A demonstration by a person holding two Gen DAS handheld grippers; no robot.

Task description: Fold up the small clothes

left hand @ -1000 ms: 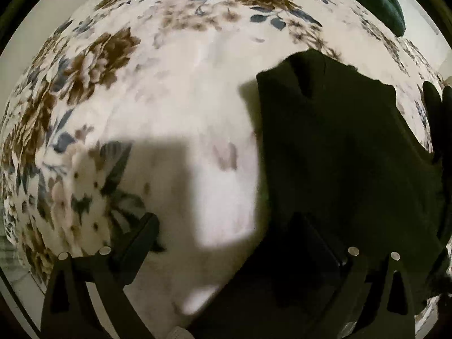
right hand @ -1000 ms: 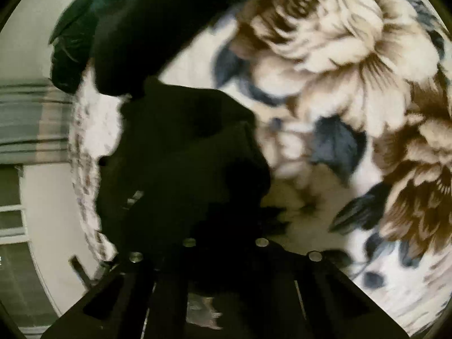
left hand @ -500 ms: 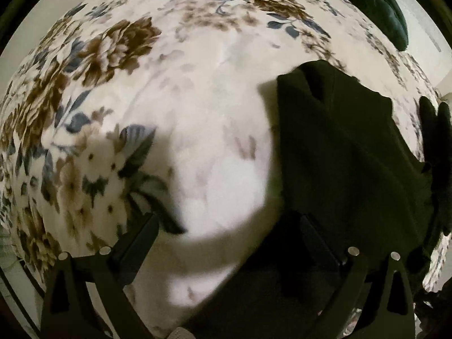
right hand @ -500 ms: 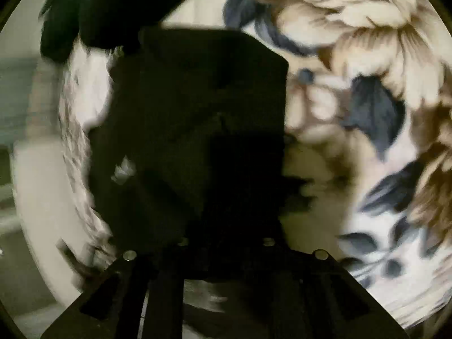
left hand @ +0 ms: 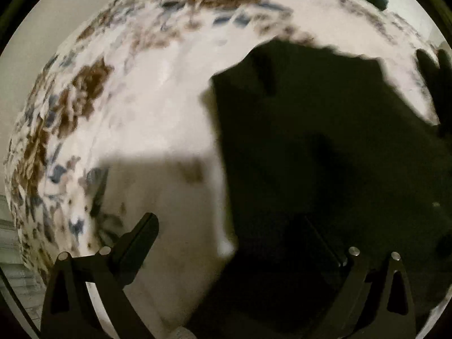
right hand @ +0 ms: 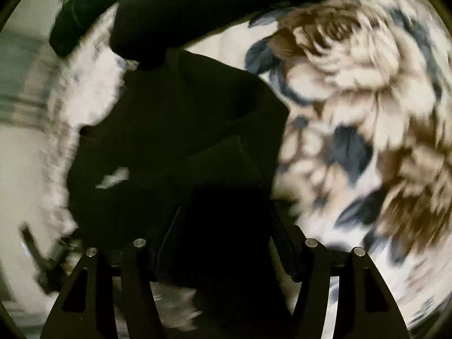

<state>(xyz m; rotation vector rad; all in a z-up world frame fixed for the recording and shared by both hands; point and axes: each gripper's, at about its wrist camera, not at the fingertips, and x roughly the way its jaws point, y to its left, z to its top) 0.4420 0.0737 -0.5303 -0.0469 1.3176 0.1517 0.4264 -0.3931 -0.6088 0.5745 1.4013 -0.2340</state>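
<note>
Right now the left hand-held gripper point(left hand: 228, 243) is hanging wide open, gripping nothing; its left finger is sitting over bare floral bedspread point(left hand: 158, 107), its right finger over the dark garment point(left hand: 325, 147). The right hand-held gripper point(right hand: 223, 234) is partly open, and dark cloth is filling the gap; whether it is actually pinching that cloth, cannot tell, too dark and blurred. The garment is lying on the bedspread, partly folded, a flap doubled over in the right wrist view. Farther off, a dark green cloth point(right hand: 84, 14) is sitting at the bed's far edge.

Risks: the fold is probably slipping open if the right side lets go early, and black on black is making edges hard to find, so a grab could be catching two layers.

Versus a second ago: the left camera is sitting closer to the garment, and the right jaws are standing wider.
</note>
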